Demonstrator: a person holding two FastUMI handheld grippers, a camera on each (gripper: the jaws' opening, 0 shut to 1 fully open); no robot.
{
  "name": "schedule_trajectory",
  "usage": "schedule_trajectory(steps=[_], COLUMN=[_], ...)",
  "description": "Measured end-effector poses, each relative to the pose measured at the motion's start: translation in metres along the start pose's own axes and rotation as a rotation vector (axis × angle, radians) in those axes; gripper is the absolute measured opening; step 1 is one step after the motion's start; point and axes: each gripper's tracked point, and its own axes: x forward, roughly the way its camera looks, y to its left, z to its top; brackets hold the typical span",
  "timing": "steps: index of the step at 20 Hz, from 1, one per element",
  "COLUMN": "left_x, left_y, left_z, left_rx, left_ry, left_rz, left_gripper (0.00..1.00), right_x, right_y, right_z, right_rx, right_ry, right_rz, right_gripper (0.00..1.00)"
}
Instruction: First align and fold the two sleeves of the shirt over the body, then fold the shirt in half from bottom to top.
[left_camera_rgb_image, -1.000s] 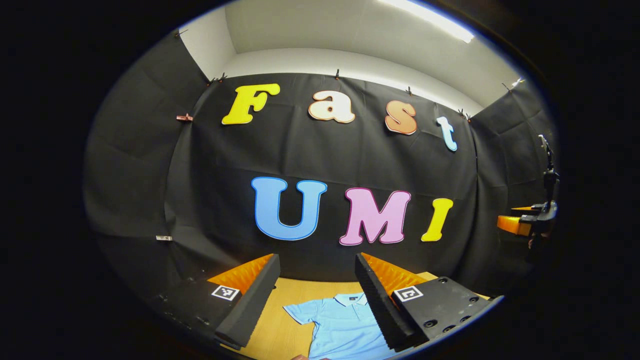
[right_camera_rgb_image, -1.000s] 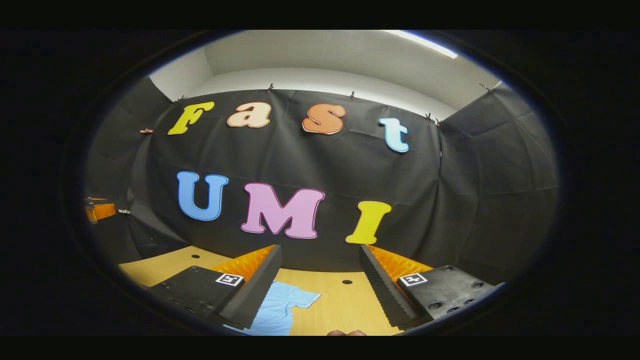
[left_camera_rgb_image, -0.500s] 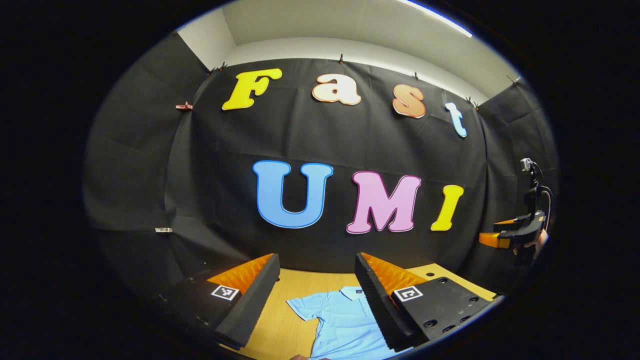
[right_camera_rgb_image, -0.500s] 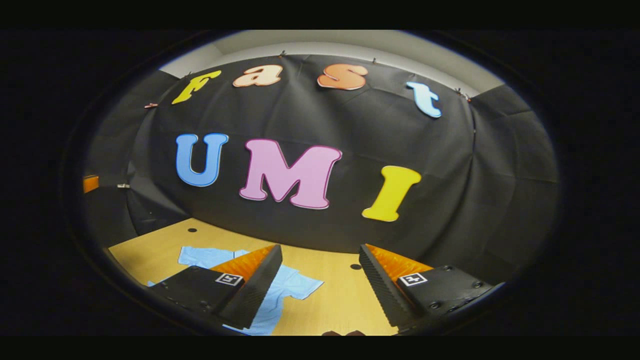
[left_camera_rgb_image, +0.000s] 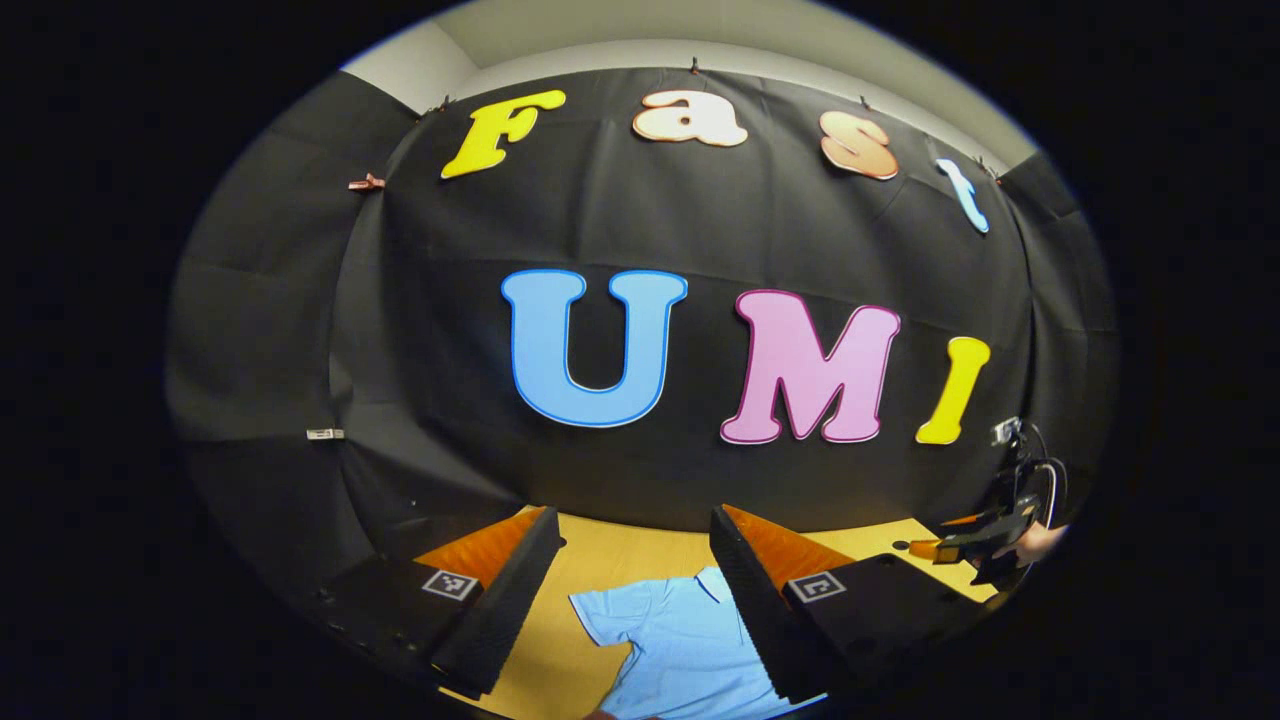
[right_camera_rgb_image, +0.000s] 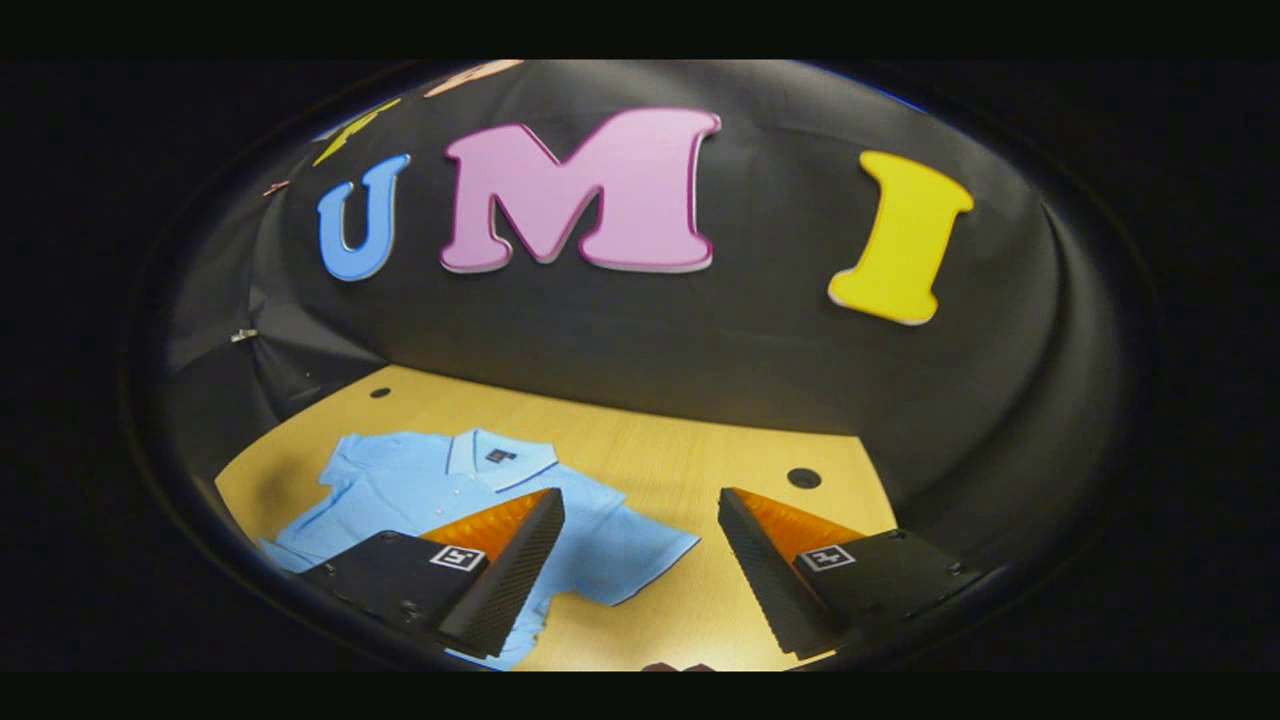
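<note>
2 grippers, jaws wide and holding nothing, have dipped toward the flat shirt (right_camera_rgb_image: 440, 490) on the tabletop (right_camera_rgb_image: 700, 440); sleeve folding is not yet begun.

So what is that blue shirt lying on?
The shirt lies flat on a wooden table. Its lower part is hidden behind the right hand-held gripper, so what is under that part cannot be seen.
</note>
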Motion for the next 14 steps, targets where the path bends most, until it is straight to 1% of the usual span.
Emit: schedule_trajectory(steps=[2,4,5,8,13,14], left_x=[0.015,0.026,0.032,0.044,0.060,0.063], left_y=[-0.011,-0.021,-0.026,-0.038,-0.057,-0.060], left_z=[-0.005,-0.010,-0.015,-0.019,-0.026,-0.028], left_rx=[0.009,0.029,0.042,0.068,0.065,0.060], left_ry=[0.012,0.039,0.055,0.081,0.105,0.110], left_rz=[0.020,0.036,0.042,0.046,0.028,0.023], left_gripper=[0.97,0.97,0.97,0.97,0.96,0.96], right_x=[0.042,0.067,0.079,0.104,0.121,0.124], right_y=[-0.015,-0.022,-0.025,-0.026,-0.020,-0.020], right_z=[-0.037,-0.068,-0.079,-0.103,-0.126,-0.124], right_rx=[0.050,0.131,0.154,0.177,0.174,0.153], right_ry=[0.106,0.207,0.233,0.279,0.357,0.336], right_rz=[0.014,0.029,0.031,0.033,0.041,0.033], right_gripper=[0.97,0.98,0.99,0.98,0.98,0.92])
